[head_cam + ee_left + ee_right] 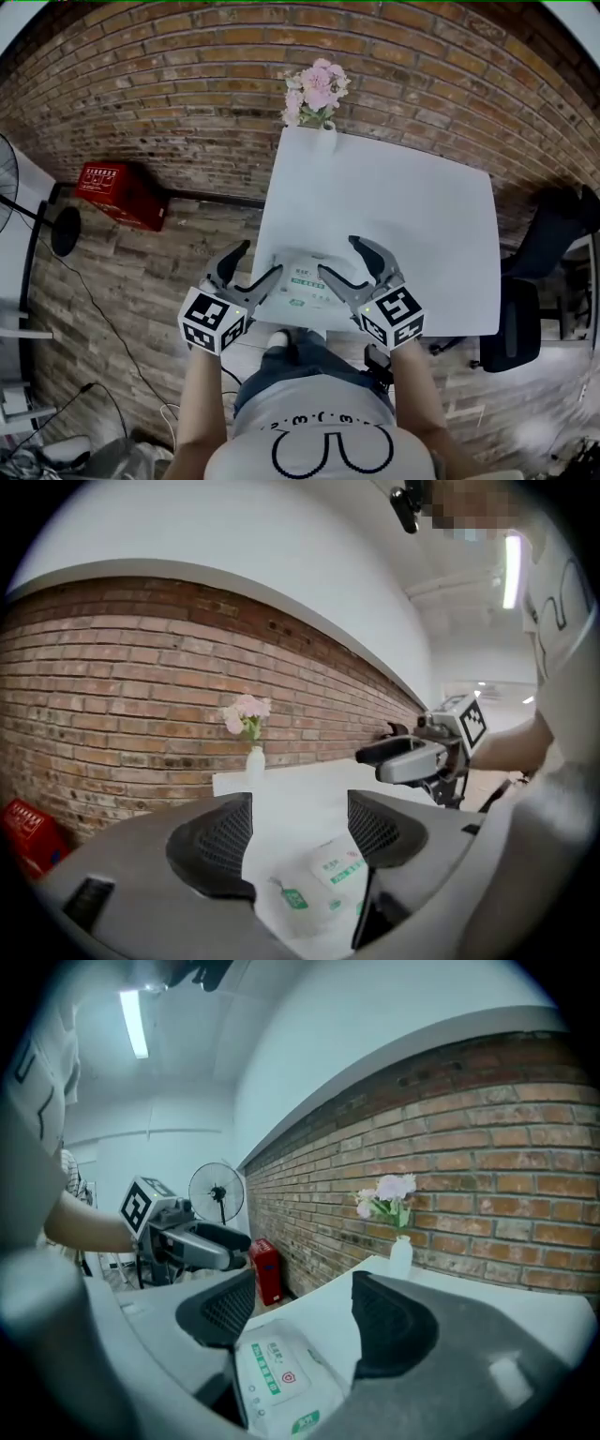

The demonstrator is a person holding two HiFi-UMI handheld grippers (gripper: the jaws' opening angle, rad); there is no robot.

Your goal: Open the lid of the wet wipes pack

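Observation:
A white wet wipes pack with green print lies flat on the near edge of the white table, its lid down. My left gripper hangs open at the pack's left end and my right gripper hangs open at its right end, both just above it. In the left gripper view the pack shows low between the spread jaws of the left gripper, untouched. In the right gripper view the pack lies below the right gripper, whose pads are clear of it.
A white vase of pink flowers stands at the table's far edge against the brick wall. On the floor, a red box sits to the left and a black chair to the right. A person's legs are at the table's near edge.

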